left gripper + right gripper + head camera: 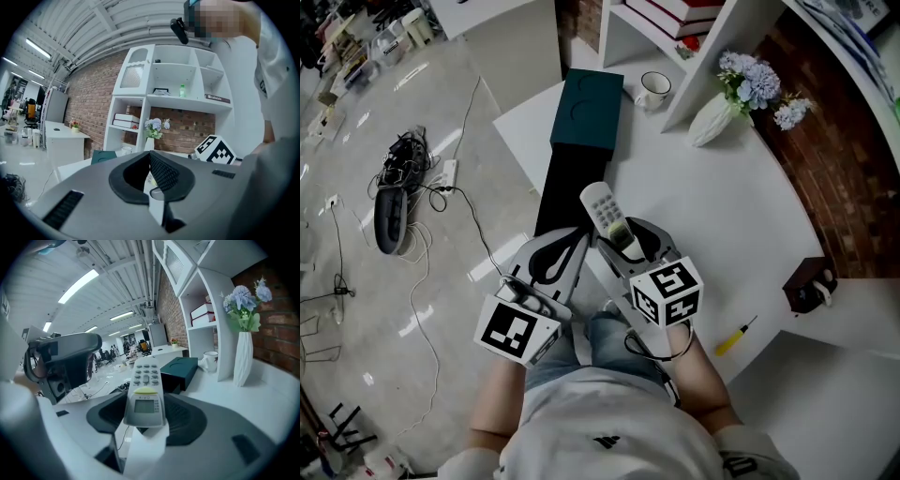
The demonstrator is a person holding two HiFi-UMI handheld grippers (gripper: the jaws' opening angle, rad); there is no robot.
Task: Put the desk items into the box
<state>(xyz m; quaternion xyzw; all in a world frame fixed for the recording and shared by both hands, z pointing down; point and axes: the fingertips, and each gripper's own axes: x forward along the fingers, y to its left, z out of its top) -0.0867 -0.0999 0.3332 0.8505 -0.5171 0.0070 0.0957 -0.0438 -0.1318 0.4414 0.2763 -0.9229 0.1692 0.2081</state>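
A white remote control (604, 208) with a small screen and grey keys sticks out of my right gripper (624, 236), which is shut on its lower end; the right gripper view shows the remote (146, 389) upright between the dark pads. My left gripper (578, 240) hovers just left of it, jaws together and nothing between them (149, 176). The box (587, 108) has a dark teal top, with a black part (567, 183) running toward me. It lies at the desk's left edge, just ahead of both grippers (180, 369).
A white mug (654, 89) and a white vase of pale blue flowers (712, 117) stand at the foot of the white shelf. A yellow screwdriver (734, 336) and a dark brown item (809, 284) lie to my right. Cables (403, 169) cover the floor on the left.
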